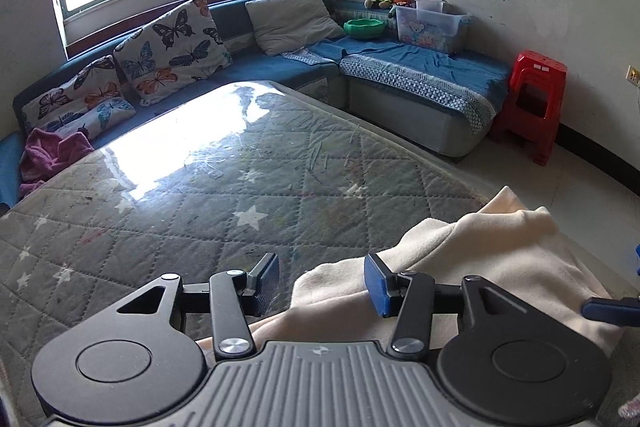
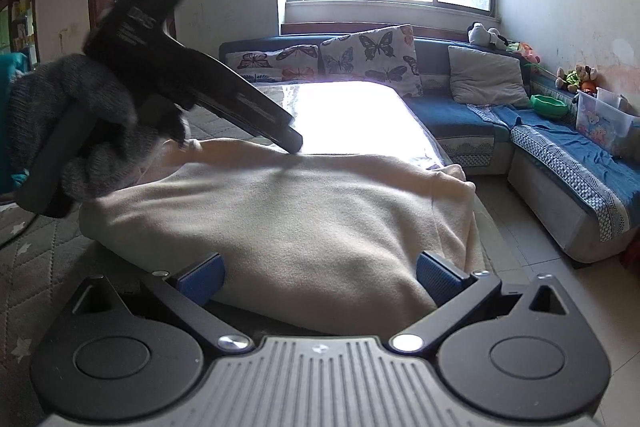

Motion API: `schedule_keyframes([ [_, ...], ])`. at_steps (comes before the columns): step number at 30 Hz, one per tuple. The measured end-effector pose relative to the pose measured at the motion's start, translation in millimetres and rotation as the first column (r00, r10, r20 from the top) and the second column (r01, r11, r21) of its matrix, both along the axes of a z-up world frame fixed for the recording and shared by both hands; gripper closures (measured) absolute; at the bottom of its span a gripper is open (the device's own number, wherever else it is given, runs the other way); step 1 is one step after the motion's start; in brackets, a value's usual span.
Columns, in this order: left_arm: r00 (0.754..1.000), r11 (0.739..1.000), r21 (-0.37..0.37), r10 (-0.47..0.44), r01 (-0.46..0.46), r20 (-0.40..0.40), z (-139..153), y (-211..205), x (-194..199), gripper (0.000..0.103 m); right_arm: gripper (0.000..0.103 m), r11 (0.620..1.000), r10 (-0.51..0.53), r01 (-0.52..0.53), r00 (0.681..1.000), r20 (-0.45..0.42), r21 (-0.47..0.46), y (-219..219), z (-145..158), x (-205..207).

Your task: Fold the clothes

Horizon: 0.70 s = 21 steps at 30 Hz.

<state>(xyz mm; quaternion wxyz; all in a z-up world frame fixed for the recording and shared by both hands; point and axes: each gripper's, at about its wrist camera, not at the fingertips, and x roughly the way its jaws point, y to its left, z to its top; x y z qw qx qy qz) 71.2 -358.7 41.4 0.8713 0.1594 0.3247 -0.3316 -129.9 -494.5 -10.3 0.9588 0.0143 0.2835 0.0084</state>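
A cream fleece garment lies in a folded heap on the grey quilted table. In the left wrist view it fills the lower right. My left gripper is open, its jaws standing over the garment's left edge, holding nothing. My right gripper is open wide, its blue pads on either side of the garment's near edge, not closed on it. In the right wrist view the left gripper, held by a grey-gloved hand, points down at the garment's far edge.
A blue corner sofa with butterfly cushions wraps the table's far side. A purple cloth lies on it at left. A red stool, a plastic box and a green bowl are at right.
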Motion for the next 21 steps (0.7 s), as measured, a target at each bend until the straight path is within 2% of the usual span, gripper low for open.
schedule_keyframes([
  [6, 1.0, 1.0, 0.006, -0.017, 0.017, 0.016, 5, 17, -9, 0.052, 0.0, 1.0, 0.004, -0.004, 1.0, -0.008, -0.009, 0, 0, 2],
  [9, 1.0, 1.0, 0.022, 0.018, -0.018, -0.001, 0, 21, -4, 0.052, 0.0, 1.0, 0.012, -0.012, 1.0, -0.019, -0.019, 1, -1, 4],
  [13, 0.999, 0.999, 0.005, 0.04, -0.04, -0.018, -1, 34, -4, 0.052, 0.0, 0.999, 0.037, -0.038, 0.998, -0.047, -0.038, 1, 4, 8],
  [18, 0.999, 0.999, -0.006, 0.048, -0.048, -0.011, 1, 50, -8, 0.052, 0.0, 0.999, 0.042, -0.042, 0.998, -0.055, 0.003, -14, 28, 24],
  [21, 0.998, 0.998, -0.006, 0.059, -0.059, -0.013, 2, 55, -11, 0.052, 0.0, 0.997, 0.037, -0.033, 0.997, -0.063, 0.066, -29, 39, 44],
])
